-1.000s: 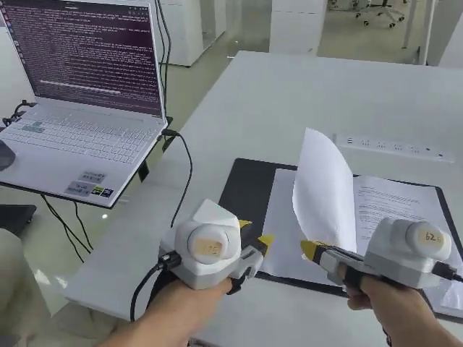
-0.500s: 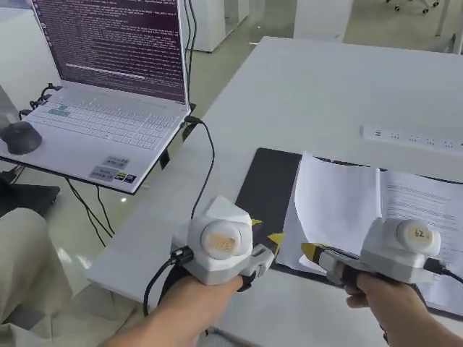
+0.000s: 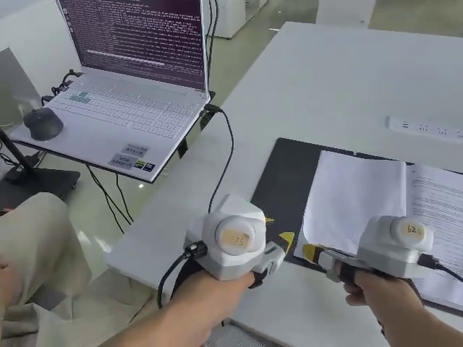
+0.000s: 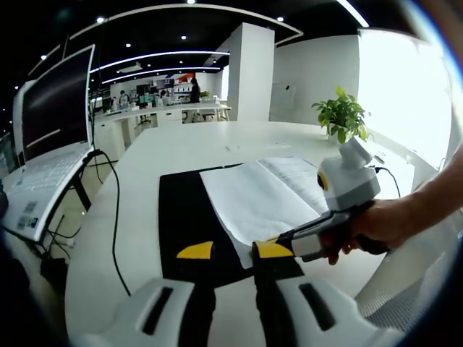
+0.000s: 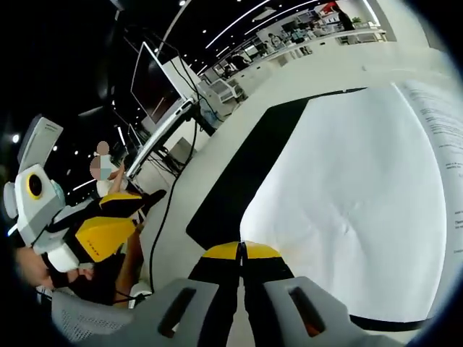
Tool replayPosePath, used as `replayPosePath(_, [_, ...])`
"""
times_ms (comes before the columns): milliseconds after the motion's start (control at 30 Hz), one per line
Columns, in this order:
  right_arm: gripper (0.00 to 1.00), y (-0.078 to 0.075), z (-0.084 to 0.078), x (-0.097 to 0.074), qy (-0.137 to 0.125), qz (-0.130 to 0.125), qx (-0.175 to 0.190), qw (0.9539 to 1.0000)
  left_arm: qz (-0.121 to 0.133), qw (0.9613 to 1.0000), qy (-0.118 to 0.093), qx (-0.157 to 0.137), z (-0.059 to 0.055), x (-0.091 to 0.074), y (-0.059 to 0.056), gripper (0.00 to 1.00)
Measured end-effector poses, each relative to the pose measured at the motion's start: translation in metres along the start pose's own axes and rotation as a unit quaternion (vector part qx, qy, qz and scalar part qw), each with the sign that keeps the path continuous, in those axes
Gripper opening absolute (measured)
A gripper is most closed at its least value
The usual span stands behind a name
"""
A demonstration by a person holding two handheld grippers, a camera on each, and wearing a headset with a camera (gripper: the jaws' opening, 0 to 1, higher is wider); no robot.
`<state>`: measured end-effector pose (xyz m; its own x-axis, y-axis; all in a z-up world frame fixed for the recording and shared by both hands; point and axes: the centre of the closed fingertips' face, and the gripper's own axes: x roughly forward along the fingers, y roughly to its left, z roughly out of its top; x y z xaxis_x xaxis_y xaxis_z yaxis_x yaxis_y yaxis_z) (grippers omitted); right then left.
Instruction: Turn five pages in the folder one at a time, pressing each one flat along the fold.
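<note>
The black folder (image 3: 278, 188) lies open on the white table. A turned white page (image 3: 354, 199) rests flat over its left half, with a printed page (image 3: 438, 210) to its right. My right gripper (image 3: 311, 253) is at the turned page's near left corner, and in the right gripper view its jaws (image 5: 242, 251) are shut on that edge of the page (image 5: 347, 202). My left gripper (image 3: 278, 231) hovers just left of it over the folder's near edge. Its yellow tips (image 4: 233, 251) stand apart with nothing between them, and it also appears as the left gripper (image 5: 112, 220) in the right gripper view.
An open laptop (image 3: 123, 108) sits on a stand to the left, with a mouse (image 3: 43, 123) beside it and a black cable (image 3: 224, 166) running over the table edge. A white power strip (image 3: 423, 130) lies at the back right. A potted plant (image 4: 340, 119) stands far off.
The page that stood curled upright in my right gripper has come down to the left and now lies flat. The head camera has shifted, so the laptop sits further right in view.
</note>
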<state>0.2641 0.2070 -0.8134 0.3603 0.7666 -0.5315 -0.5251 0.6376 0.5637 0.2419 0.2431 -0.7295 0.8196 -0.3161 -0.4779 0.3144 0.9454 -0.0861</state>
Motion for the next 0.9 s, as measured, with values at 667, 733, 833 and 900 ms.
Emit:
replayPosePath(667, [0.03,-0.016,0.031,-0.037,-0.058,0.021,0.033,0.9975,-0.033,0.998,0.047,0.029,-0.024,0.047,-0.027,0.16])
replayPosePath(733, [0.03,-0.024,0.039,-0.044,-0.071,0.017,0.046,0.9963,-0.038,0.9976,0.049,0.032,-0.025,0.055,-0.033,0.16])
replayPosePath(833, [0.03,-0.029,0.05,-0.054,-0.087,0.018,0.057,0.9944,-0.042,0.9973,0.05,0.033,-0.023,0.062,-0.041,0.17])
replayPosePath(900, [0.03,-0.033,0.053,-0.057,-0.092,0.016,0.054,0.9941,-0.048,0.9972,0.045,0.036,-0.02,0.065,-0.045,0.16])
